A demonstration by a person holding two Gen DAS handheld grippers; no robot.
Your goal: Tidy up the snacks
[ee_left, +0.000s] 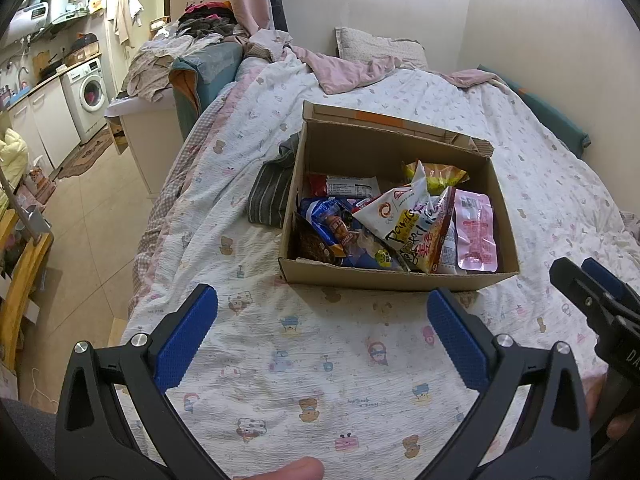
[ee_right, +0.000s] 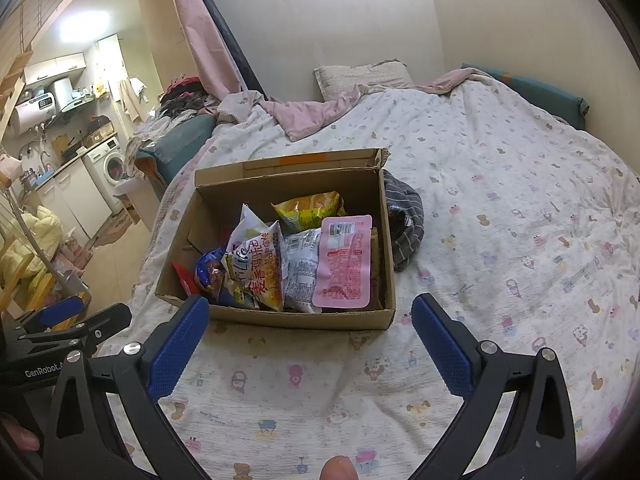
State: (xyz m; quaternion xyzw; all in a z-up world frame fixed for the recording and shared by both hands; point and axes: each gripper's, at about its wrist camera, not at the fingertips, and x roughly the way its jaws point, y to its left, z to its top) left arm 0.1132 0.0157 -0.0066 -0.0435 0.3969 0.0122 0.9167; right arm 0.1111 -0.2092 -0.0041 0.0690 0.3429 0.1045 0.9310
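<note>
both grippers (ee_left: 322, 312) (ee_right: 310, 322) are held wide open and empty just short of the snack box (ee_right: 280, 318), pink packet (ee_right: 344, 260) nearer the right one

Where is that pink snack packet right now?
The pink packet stands inside the cardboard box on the bed, against the box's right-hand wall in both views, next to a white packet. Neither tool touches it.

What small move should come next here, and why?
Probably ease the right gripper forward over the cardboard box toward the pink packet: both grippers are open and empty, short of the box, and that packet lies on top, nearest.
</note>
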